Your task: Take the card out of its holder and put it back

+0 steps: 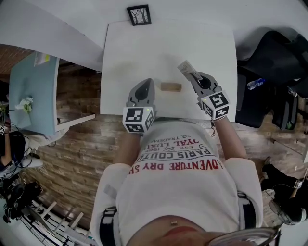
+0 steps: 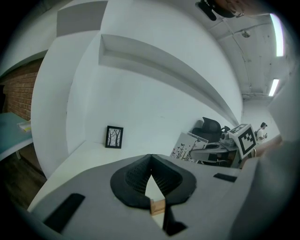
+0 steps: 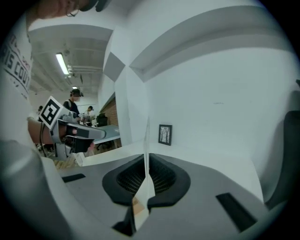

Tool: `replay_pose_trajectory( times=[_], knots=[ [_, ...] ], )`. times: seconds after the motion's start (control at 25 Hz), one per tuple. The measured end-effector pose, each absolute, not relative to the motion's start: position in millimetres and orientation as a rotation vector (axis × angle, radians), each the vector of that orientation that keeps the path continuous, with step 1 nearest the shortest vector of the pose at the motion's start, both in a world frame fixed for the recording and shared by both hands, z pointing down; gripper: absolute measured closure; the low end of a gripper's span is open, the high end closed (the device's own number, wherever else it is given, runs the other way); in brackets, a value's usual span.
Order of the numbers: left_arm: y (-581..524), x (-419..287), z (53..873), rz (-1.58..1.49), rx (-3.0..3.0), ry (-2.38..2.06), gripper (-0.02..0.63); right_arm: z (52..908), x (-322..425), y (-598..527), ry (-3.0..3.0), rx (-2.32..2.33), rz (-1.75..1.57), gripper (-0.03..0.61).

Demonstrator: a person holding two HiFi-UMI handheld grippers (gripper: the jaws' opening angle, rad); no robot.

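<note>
Right tongs [image 3: 146, 156]: closed on the card [image 3: 143, 194], which stands edge-on between the two black pads [image 3: 124, 178].
Left tongs [image 2: 150, 157]: pads drawn together, tips touching. Part of the wooden holder [image 2: 158, 206] shows through the gap low behind the tips; whether it is pinched cannot be determined.
Card: out of the holder. White with dark print, tilted, carried at the tip of the right tongs, above the counter [image 1: 144, 48]. From the head view it sits up and to the right of the holder, apart from it.
Holder: small wooden block lying on the counter near its front edge, between the two tongs, just beside the left tongs.
Counter: white top set against a white wall [image 1: 192, 9]; a small black picture frame [image 1: 139, 15] stands at its far edge.
Operator: a person in a white printed shirt [image 1: 178, 192] stands at the front edge, one pair of tongs in each hand.
</note>
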State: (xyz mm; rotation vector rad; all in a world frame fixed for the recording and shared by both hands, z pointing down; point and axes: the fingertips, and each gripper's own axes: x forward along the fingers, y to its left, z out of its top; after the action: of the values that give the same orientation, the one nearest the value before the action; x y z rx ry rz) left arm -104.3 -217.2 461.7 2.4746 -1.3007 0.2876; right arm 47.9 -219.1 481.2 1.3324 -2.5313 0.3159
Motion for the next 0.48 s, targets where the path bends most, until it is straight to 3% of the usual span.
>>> replay_pose_trajectory(
  times=[0.48],
  knots=[
    [-215.1,-131.9,493.0,0.351,2.352,-1.365,0.589,502.0,-10.9,-207.7,-2.684,0.627,0.215,0.543]
  ],
)
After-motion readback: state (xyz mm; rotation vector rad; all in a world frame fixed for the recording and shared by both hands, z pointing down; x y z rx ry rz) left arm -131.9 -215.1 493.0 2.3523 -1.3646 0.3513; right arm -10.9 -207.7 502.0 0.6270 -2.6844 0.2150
